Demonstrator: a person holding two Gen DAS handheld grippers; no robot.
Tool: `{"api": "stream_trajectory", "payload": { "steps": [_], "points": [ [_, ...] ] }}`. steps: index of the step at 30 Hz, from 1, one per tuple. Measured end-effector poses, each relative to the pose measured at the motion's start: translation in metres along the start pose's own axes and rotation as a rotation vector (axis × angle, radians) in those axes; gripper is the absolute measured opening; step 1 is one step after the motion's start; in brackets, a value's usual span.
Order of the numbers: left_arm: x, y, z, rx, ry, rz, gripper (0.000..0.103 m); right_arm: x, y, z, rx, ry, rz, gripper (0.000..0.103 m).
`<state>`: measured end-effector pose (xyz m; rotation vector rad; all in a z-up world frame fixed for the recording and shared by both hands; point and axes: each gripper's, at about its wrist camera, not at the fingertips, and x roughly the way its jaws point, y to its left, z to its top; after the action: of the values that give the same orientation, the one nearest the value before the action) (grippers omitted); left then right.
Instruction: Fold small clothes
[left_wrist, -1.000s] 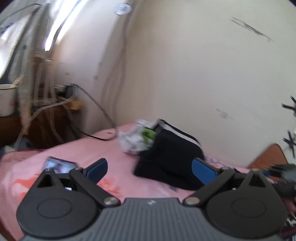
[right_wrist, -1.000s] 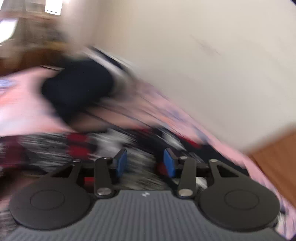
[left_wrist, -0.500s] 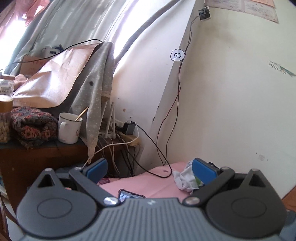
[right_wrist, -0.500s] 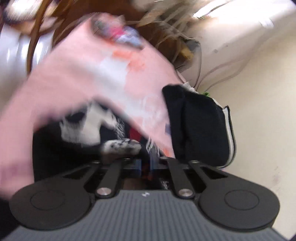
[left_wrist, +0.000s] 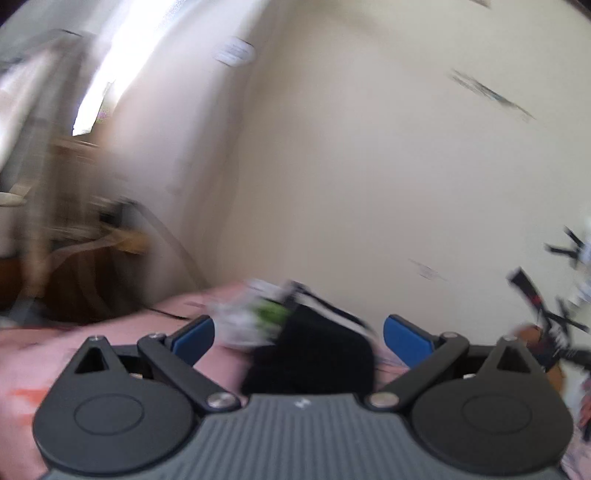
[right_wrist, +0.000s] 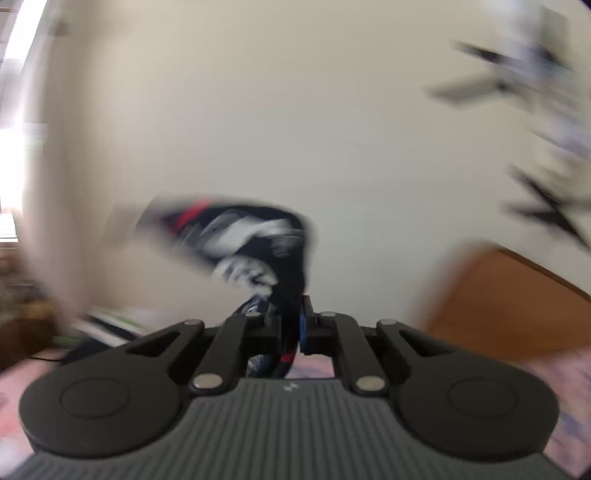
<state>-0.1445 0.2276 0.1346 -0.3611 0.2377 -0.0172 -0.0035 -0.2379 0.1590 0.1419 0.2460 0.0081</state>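
Pink-sheeted bed (left_wrist: 110, 347), one. On it a folded black garment with white trim (left_wrist: 314, 354) and a crumpled white-and-green cloth (left_wrist: 255, 314) touching, one each.

Change: a second ago the right tongs (right_wrist: 297, 328) stood parted over the black, white and red patterned small garment (right_wrist: 251, 236) lying on the bed; now clenched on it, garment lifted off and hanging blurred before the wall. Judgement: pickup done, spreading and folding not begun.

Left tongs (left_wrist: 297, 334): released, nothing between, as before.
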Motion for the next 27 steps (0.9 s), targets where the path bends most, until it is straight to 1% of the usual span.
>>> {"api": "stream_trajectory", "payload": {
  "steps": [2,4,5,6,7,8,9,11,13,14,15,16,17,18,19,20,22,23,24,25,26,27],
  "points": [
    [0.031,-0.031,-0.003,0.046,0.033,-0.075,0.101,0.003,-0.036,-0.027,0.072,0.083,-0.065,0.015],
    [0.067,-0.067,-0.009,0.095,0.083,-0.152,0.101,0.007,-0.063,-0.054,0.151,0.159,-0.102,0.017],
    [0.086,-0.085,-0.012,0.112,0.115,-0.193,0.101,0.009,-0.074,-0.067,0.197,0.193,-0.103,0.018],
    [0.107,-0.103,-0.018,0.126,0.155,-0.233,0.101,0.011,-0.081,-0.077,0.236,0.217,-0.087,0.025],
    [0.126,-0.12,-0.023,0.137,0.194,-0.263,0.101,0.011,-0.087,-0.084,0.271,0.238,-0.065,0.03],
    [0.147,-0.137,-0.029,0.151,0.236,-0.29,0.101,0.013,-0.088,-0.087,0.286,0.243,-0.048,0.038],
    [0.165,-0.153,-0.037,0.168,0.279,-0.313,0.101,0.01,-0.091,-0.091,0.296,0.241,-0.036,0.044],
    [0.201,-0.183,-0.054,0.211,0.361,-0.335,0.101,0.003,-0.094,-0.09,0.299,0.214,-0.022,0.048],
    [0.234,-0.207,-0.075,0.26,0.432,-0.316,0.101,-0.001,-0.096,-0.087,0.313,0.193,-0.016,0.05],
    [0.249,-0.215,-0.085,0.278,0.464,-0.299,0.098,-0.001,-0.097,-0.09,0.327,0.189,-0.013,0.051],
    [0.263,-0.219,-0.094,0.287,0.499,-0.284,0.092,-0.002,-0.1,-0.091,0.343,0.186,-0.008,0.051],
    [0.273,-0.222,-0.102,0.287,0.534,-0.281,0.065,-0.004,-0.101,-0.093,0.361,0.184,0.0,0.051],
    [0.282,-0.222,-0.109,0.269,0.575,-0.306,0.031,-0.007,-0.106,-0.095,0.379,0.18,0.008,0.052],
    [0.286,-0.219,-0.111,0.239,0.6,-0.332,0.02,-0.008,-0.108,-0.096,0.395,0.176,0.018,0.052],
    [0.285,-0.215,-0.109,0.214,0.597,-0.332,0.017,-0.007,-0.109,-0.095,0.409,0.171,0.032,0.052],
    [0.284,-0.207,-0.103,0.192,0.577,-0.324,0.015,-0.006,-0.108,-0.094,0.41,0.166,0.048,0.051],
    [0.283,-0.185,-0.085,0.128,0.53,-0.302,0.014,-0.006,-0.1,-0.091,0.387,0.136,0.096,0.043],
    [0.285,-0.172,-0.078,0.092,0.517,-0.286,0.013,-0.007,-0.094,-0.087,0.374,0.114,0.133,0.043],
    [0.288,-0.159,-0.072,0.057,0.507,-0.264,0.01,-0.007,-0.088,-0.084,0.354,0.092,0.159,0.043],
    [0.291,-0.149,-0.069,0.047,0.49,-0.208,0.002,-0.004,-0.08,-0.082,0.32,0.081,0.16,0.043],
    [0.295,-0.142,-0.069,0.046,0.482,-0.15,0.002,0.003,-0.071,-0.081,0.274,0.092,0.135,0.043],
    [0.299,-0.134,-0.07,0.03,0.485,-0.109,0.002,0.011,-0.064,-0.083,0.237,0.12,0.104,0.044]
  ]
}}
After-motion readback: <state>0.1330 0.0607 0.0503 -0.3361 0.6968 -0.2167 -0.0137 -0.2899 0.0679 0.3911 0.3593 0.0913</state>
